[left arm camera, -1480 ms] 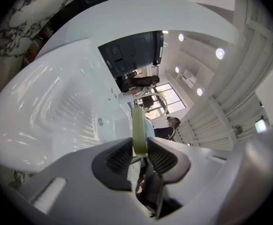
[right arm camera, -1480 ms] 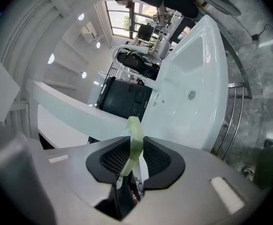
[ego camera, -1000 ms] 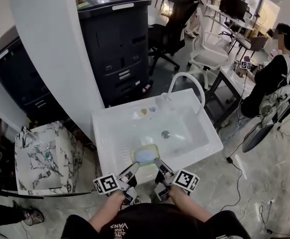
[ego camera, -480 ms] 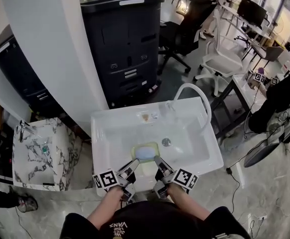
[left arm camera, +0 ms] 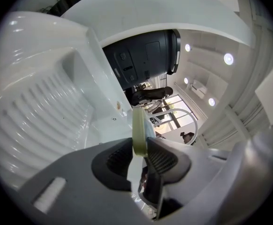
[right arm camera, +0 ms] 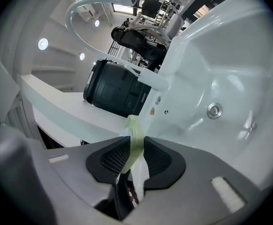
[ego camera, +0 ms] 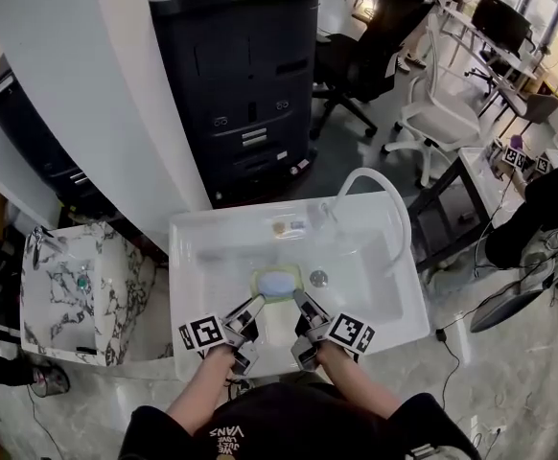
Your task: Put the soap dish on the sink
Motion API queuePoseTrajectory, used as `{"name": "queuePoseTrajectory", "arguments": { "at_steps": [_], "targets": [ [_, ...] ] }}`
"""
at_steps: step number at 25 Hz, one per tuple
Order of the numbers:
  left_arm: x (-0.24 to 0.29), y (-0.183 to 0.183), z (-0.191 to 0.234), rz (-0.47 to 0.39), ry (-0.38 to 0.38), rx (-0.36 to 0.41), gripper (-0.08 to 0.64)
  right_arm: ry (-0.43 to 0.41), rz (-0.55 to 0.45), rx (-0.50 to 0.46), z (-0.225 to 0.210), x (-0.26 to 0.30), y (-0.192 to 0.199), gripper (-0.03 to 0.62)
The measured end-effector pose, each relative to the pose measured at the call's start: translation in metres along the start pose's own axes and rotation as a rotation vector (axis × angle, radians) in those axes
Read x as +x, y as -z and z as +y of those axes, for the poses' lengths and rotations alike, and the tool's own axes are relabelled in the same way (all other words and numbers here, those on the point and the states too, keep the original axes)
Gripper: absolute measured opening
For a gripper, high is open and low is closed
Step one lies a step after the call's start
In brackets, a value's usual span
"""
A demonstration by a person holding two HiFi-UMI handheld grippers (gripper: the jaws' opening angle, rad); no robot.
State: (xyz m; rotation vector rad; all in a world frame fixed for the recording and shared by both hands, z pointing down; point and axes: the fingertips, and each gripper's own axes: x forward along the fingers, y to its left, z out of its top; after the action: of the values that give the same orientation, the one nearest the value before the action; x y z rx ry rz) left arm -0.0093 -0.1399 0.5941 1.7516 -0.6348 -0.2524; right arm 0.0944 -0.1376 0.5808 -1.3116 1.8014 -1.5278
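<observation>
The soap dish (ego camera: pixel 278 283) is pale green with a blue soap in it. It hangs over the basin of the white sink (ego camera: pixel 196 241), held from both near corners. My left gripper (ego camera: pixel 257 304) is shut on its left rim (left arm camera: pixel 139 128). My right gripper (ego camera: pixel 297 300) is shut on its right rim (right arm camera: pixel 134 134). In both gripper views the green rim stands edge-on between the dark ribbed pads. The drain (ego camera: pixel 318 278) lies just right of the dish. The white faucet (ego camera: pixel 370 190) arches over the sink's back right.
A dark printer cabinet (ego camera: pixel 241 75) stands behind the sink beside a white column (ego camera: pixel 106 75). A small marble-topped basin (ego camera: pixel 73 290) is at the left. Office chairs (ego camera: pixel 437 113) and a desk (ego camera: pixel 476 175) are at the right. Small items (ego camera: pixel 287 226) lie on the sink's back ledge.
Both grippers have carried the dish forward from the sink's front edge to over the basin, next to the drain. The head view has shifted forward too.
</observation>
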Motion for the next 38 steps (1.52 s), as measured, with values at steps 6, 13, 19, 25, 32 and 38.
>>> {"name": "queuePoseTrajectory", "arguments": {
  "at_steps": [6, 13, 19, 25, 32, 38],
  "targets": [
    [0.019, -0.004, 0.013, -0.017, -0.017, -0.025, 0.150, 0.011, 0.020, -0.002, -0.018, 0.014, -0.012, 0.074],
    [0.039, -0.009, 0.033, -0.012, -0.054, -0.016, 0.150, 0.021, 0.034, 0.002, -0.039, 0.030, -0.023, 0.074],
    [0.057, -0.020, 0.044, -0.004, -0.070, -0.005, 0.150, 0.029, 0.042, 0.002, -0.050, 0.047, -0.035, 0.074],
    [0.072, -0.028, 0.054, -0.004, -0.090, -0.008, 0.150, 0.044, 0.051, -0.007, -0.061, 0.061, -0.045, 0.074],
    [0.091, -0.036, 0.070, -0.005, -0.107, -0.029, 0.150, 0.071, 0.042, -0.011, -0.075, 0.076, -0.057, 0.074],
    [0.103, -0.041, 0.079, -0.012, -0.128, -0.037, 0.150, 0.084, 0.033, -0.010, -0.085, 0.085, -0.064, 0.075]
  ]
}}
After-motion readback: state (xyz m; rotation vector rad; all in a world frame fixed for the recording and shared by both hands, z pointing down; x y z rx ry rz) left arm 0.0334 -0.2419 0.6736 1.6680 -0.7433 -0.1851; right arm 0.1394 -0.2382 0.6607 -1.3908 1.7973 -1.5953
